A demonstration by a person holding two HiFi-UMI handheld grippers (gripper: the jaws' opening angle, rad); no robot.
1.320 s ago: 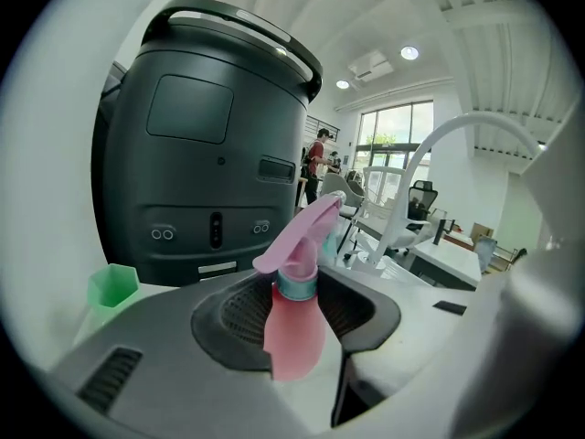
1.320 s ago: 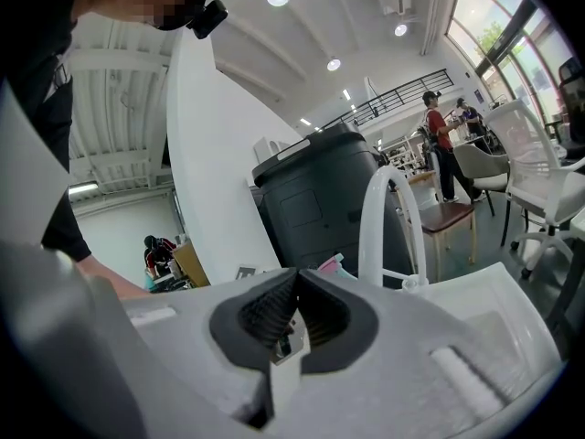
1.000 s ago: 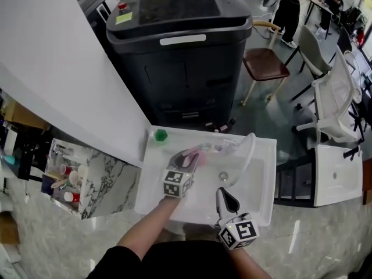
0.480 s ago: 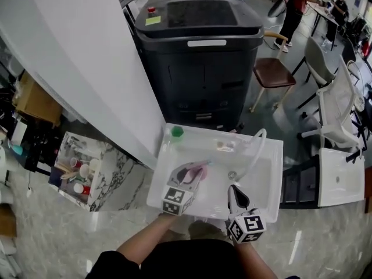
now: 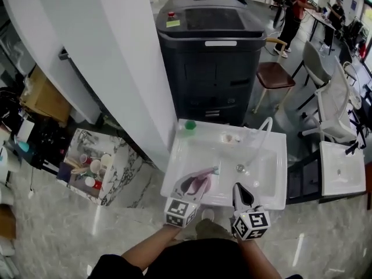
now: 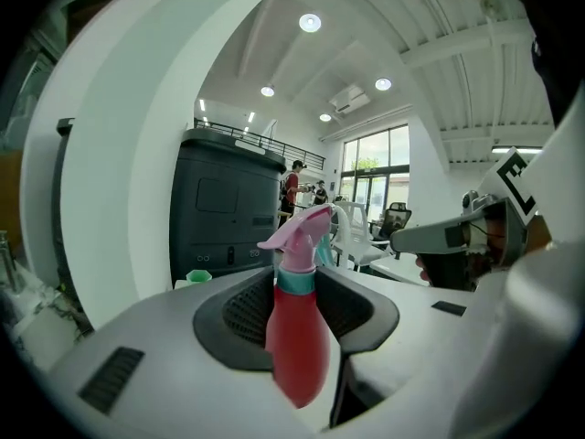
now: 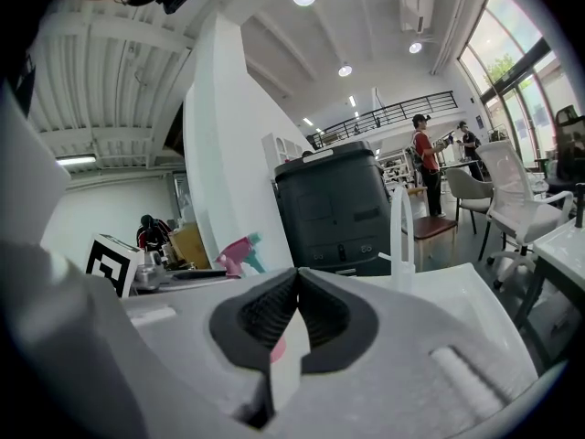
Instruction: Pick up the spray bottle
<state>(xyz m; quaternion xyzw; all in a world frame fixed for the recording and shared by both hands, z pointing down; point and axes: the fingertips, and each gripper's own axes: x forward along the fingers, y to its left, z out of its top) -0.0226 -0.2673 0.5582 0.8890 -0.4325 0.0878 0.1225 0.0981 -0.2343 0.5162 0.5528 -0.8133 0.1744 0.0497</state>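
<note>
Left gripper (image 5: 196, 183) clamped on spray bottle (image 6: 297, 337), jaws just tightened, over sink (image 5: 273, 173) front rim, right gripper (image 5: 239, 187) closed alongside

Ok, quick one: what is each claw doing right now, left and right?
Left claw: closed on the red spray bottle.
Right claw: closed, jaws together, nothing held.

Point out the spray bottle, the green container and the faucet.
spray bottle (image 6: 294, 337): left gripper view, red body.
green container (image 5: 189, 125): head view, its top.
faucet (image 7: 396, 231): right gripper view, upright spout.
</note>
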